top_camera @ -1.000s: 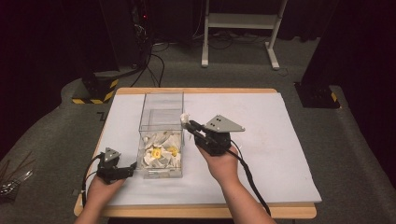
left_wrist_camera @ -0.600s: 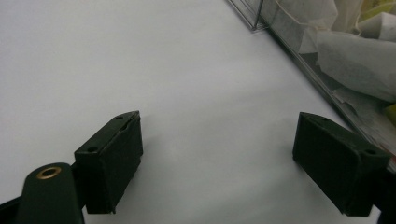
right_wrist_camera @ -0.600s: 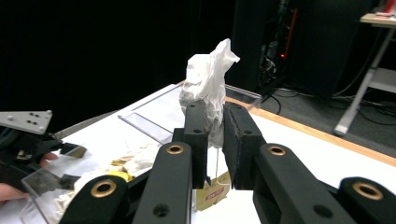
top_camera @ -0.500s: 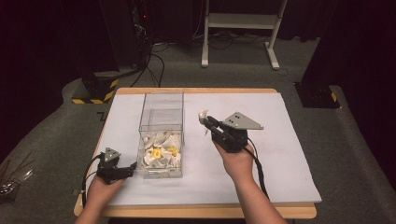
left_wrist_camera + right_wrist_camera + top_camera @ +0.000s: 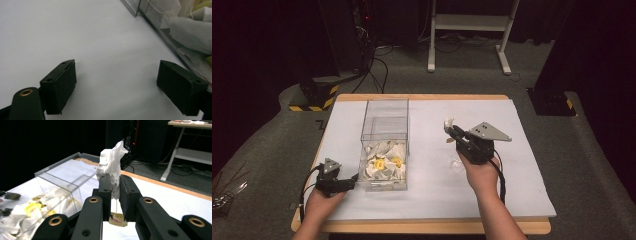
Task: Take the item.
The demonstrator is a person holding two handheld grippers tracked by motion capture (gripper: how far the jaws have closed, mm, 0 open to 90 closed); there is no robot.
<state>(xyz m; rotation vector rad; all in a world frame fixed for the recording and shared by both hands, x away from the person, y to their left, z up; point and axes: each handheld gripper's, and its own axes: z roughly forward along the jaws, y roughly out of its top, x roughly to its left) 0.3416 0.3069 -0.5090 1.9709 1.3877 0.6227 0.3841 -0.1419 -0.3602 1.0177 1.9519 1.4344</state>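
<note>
White, crumpled paper is what the right gripper [image 5: 114, 192] has got: a tea bag [image 5: 111, 167], pinched between its two black fingers [image 5: 104, 187] and sticking up above them. Its thin string drops down between the fingers to a small tan tag [image 5: 117, 219] with reddish print, too small to read. In the high view the right gripper [image 5: 454, 132] is up above the desk [image 5: 522, 150], to the right of the clear plastic box [image 5: 384, 122], with the tea bag [image 5: 448, 124] at its tip pointing up and away from the person. The right hand [image 5: 479, 172] grips the body from behind, forearm coming in from the bottom edge, grey three-cornered plate on top.

Over on the other side, the left hand [image 5: 319, 200] sits low at the near left of the desk, and the left gripper [image 5: 354, 179] points toward the near end of the box. From its own camera the left gripper [image 5: 116, 85] has its fingers [image 5: 60, 86] spread wide with nothing but bare white desk cover between them, the box wall [image 5: 170, 40] just beside the right-hand one.

Inside the box lie more tea bags [image 5: 384, 162], white and rumpled, some showing yellow tags; the right gripper view catches a yellow tag [image 5: 31, 207] with red lettering, not legible.
</note>
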